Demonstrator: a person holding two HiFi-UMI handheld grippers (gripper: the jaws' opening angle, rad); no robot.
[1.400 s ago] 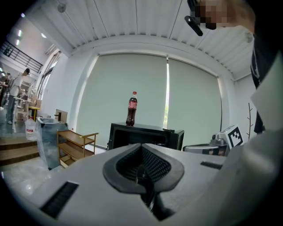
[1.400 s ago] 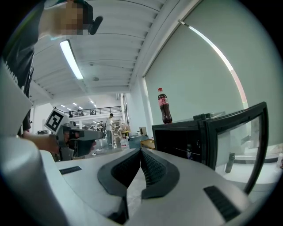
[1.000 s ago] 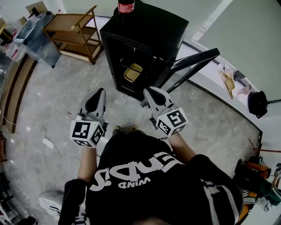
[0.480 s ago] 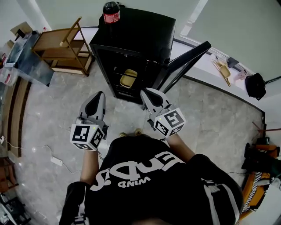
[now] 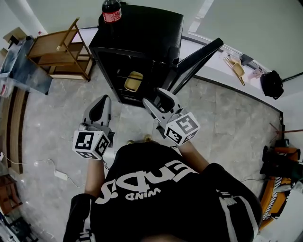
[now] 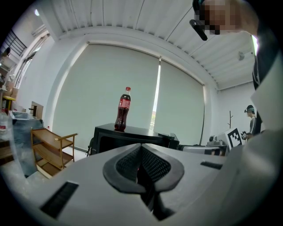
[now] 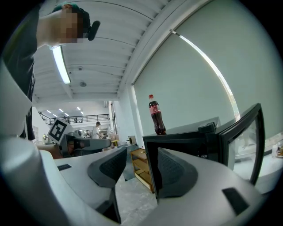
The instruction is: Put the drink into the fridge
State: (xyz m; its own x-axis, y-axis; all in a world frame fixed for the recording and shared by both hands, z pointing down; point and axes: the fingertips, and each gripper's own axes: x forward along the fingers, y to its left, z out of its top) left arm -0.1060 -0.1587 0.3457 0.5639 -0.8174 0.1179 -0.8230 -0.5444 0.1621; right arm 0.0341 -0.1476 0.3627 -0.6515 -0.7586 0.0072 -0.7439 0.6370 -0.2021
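A cola bottle point(image 5: 111, 10) with a red label stands upright on top of the black fridge point(image 5: 147, 28), whose door point(image 5: 199, 53) hangs open to the right. It also shows in both gripper views, the bottle point(image 6: 123, 109) point(image 7: 156, 115) well ahead of the jaws. My left gripper point(image 5: 101, 108) is held in front of the fridge with its jaws shut and empty point(image 6: 141, 155). My right gripper point(image 5: 155, 98) is near the open doorway; its jaws have just been opening, and nothing lies between them point(image 7: 141, 167).
A yellow container point(image 5: 134, 81) sits on a shelf inside the fridge. A wooden rack point(image 5: 54, 47) stands left of the fridge. A yellow dustpan point(image 5: 235, 68) and a black bag point(image 5: 271, 84) lie by the right wall. A white power strip point(image 5: 60, 175) is on the floor.
The right gripper's jaws, shut in both earlier frames, now stand apart. The left gripper has shifted slightly. The fridge and bottle have slid left in the head view.
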